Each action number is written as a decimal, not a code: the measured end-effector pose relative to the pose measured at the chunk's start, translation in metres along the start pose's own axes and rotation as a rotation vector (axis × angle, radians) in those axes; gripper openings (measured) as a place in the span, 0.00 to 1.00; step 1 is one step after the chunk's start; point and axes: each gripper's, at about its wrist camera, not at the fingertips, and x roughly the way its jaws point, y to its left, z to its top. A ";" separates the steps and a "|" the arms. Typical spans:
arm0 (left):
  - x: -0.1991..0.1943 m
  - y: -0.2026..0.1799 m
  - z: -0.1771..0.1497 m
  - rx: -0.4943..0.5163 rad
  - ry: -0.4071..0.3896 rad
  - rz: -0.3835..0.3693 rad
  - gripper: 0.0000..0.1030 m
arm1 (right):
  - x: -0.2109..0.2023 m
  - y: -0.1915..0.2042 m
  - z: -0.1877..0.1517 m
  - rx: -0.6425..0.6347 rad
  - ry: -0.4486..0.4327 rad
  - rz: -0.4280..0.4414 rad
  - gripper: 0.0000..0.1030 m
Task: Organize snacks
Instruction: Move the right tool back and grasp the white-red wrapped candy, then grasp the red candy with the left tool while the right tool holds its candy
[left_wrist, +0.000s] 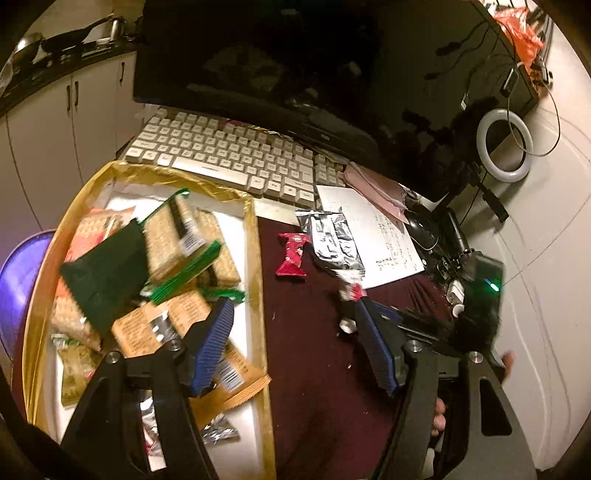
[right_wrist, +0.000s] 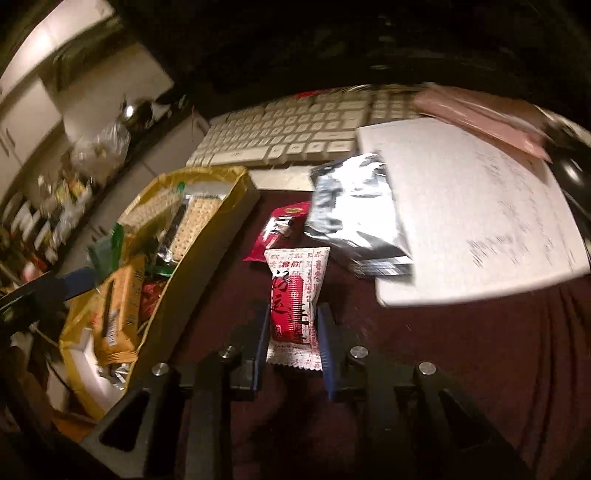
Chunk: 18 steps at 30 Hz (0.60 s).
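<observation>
Right gripper (right_wrist: 291, 325) is closed around a red-and-white snack packet (right_wrist: 294, 306), its blue fingers pressed against both sides of the wrapper, which stands lengthwise between them above the dark maroon tablecloth (right_wrist: 461, 369). Just past that packet lies a red packet (right_wrist: 275, 232) flat on the cloth, and beside it a silver foil pouch (right_wrist: 354, 214) rests partly over a white sheet of handwritten paper (right_wrist: 480, 206). To the left sits the gold-rimmed box (right_wrist: 207, 243), its near wall close to the held packet but apart from it. From the other hand's view, the left gripper (left_wrist: 295, 332) hangs with its jaws spread wide and nothing between them, one finger over the box's edge and the other over the cloth. The gold-rimmed box (left_wrist: 255, 258) is already heaped with cracker packs (left_wrist: 221, 251), an orange packet (left_wrist: 166, 321) and a dark green wrapper (left_wrist: 107, 269). A white keyboard (left_wrist: 236, 155) lies behind the box, below a dark monitor (left_wrist: 314, 66), with a ring light (left_wrist: 504, 146) off to the right.
</observation>
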 end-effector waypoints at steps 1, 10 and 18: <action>0.004 -0.005 0.001 0.012 0.010 0.002 0.67 | -0.005 -0.005 -0.002 0.017 -0.019 -0.013 0.23; 0.077 -0.042 0.036 0.155 0.138 0.084 0.67 | -0.019 -0.038 -0.019 0.204 -0.101 -0.068 0.23; 0.141 -0.038 0.054 0.203 0.254 0.234 0.54 | -0.021 -0.034 -0.023 0.185 -0.102 -0.072 0.23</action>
